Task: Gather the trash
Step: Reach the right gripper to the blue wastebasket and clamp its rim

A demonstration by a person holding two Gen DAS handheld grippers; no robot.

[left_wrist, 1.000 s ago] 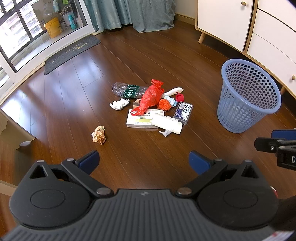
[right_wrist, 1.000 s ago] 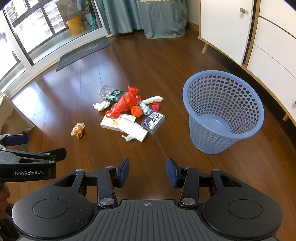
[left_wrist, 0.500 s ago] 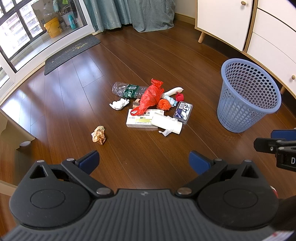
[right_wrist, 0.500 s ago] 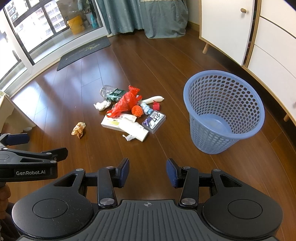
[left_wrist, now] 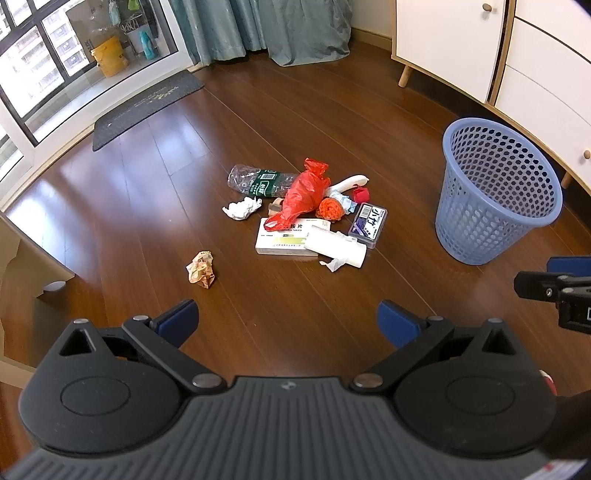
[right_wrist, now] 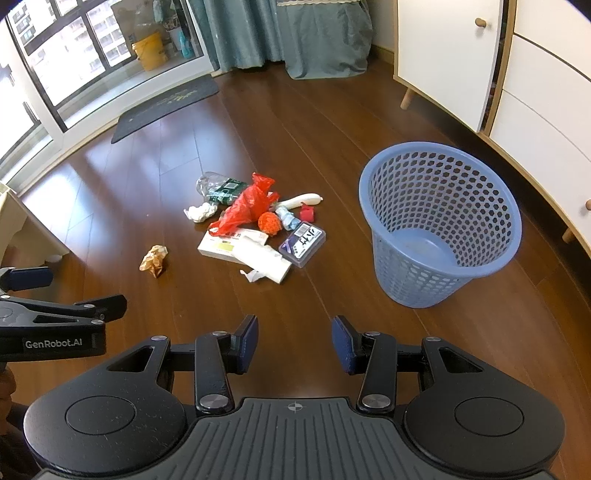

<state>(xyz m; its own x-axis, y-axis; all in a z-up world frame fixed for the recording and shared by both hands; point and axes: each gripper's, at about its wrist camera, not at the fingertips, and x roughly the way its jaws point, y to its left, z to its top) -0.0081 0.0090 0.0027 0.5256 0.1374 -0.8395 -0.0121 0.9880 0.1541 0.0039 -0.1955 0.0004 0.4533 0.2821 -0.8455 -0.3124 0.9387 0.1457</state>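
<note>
A pile of trash lies on the wooden floor: a red plastic bag, a crushed clear bottle, a white medicine box, a rolled white paper, a small clear case, an orange ball and a white tissue wad. A crumpled brown paper lies apart on the left. An empty blue mesh basket stands to the right. My left gripper is wide open, and my right gripper is open; both hover short of the pile, holding nothing.
White cabinets on wooden legs line the right wall. A dark doormat lies before the glass door, with grey-green curtains behind. A pale furniture edge sits at the left. Bare floor lies between the grippers and the pile.
</note>
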